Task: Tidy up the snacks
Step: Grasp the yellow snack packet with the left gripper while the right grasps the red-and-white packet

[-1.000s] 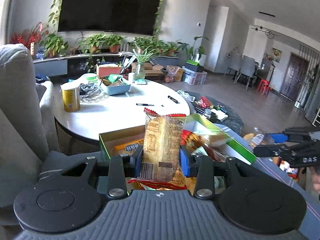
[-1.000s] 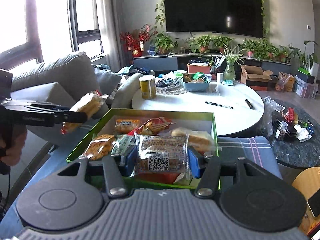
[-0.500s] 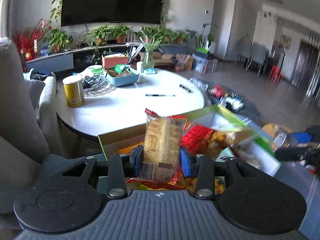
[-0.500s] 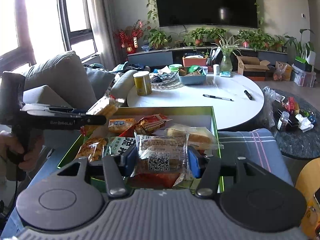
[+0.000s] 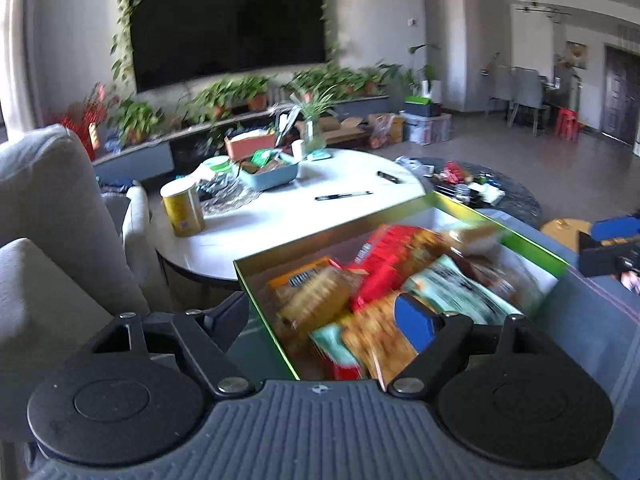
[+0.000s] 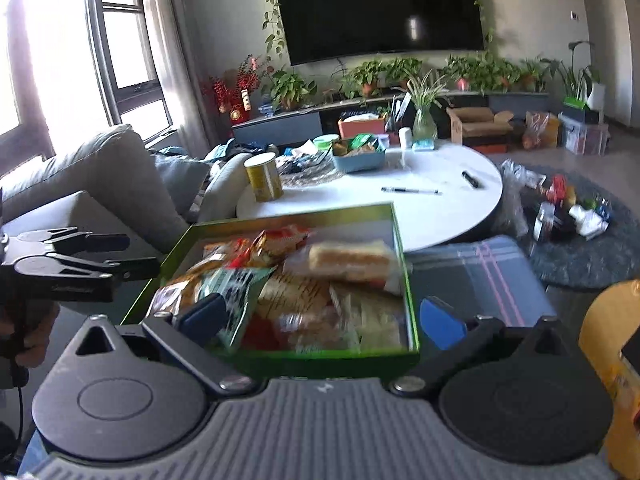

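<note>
Snacks [image 6: 320,280]: crinkly packets in red, orange, teal and clear wrap, piled loose inside a shallow green-rimmed rectangular box [image 6: 412,312]; blur hides most print.
Box place: on a grey-blue cushion with pink check lines [image 6: 480,276], just in front of a round white table [image 6: 440,208].
Left gripper [image 5: 320,316]: jaws opening, spread wide; one finger stands outside the box's near-left wall, the blue pad [image 5: 414,318] hangs over the packets. No packet is pinched between them.
Right gripper [image 6: 320,316]: jaws opening, wide apart; its left pad sits over the teal packet [image 6: 232,292], its right blue pad is outside the box's right wall, above the cushion. Nothing is clamped.
Box edges: thin upright green walls; the near wall runs just ahead of the right gripper's body.
Open room: bare cushion to the right of the box; a grey sofa arm [image 6: 92,176] crowds the left side.
Table edge: curved rim close behind the box's far wall; a yellow can [image 6: 264,176] stands near that rim, a black pen [image 6: 408,191] lies mid-table.
</note>
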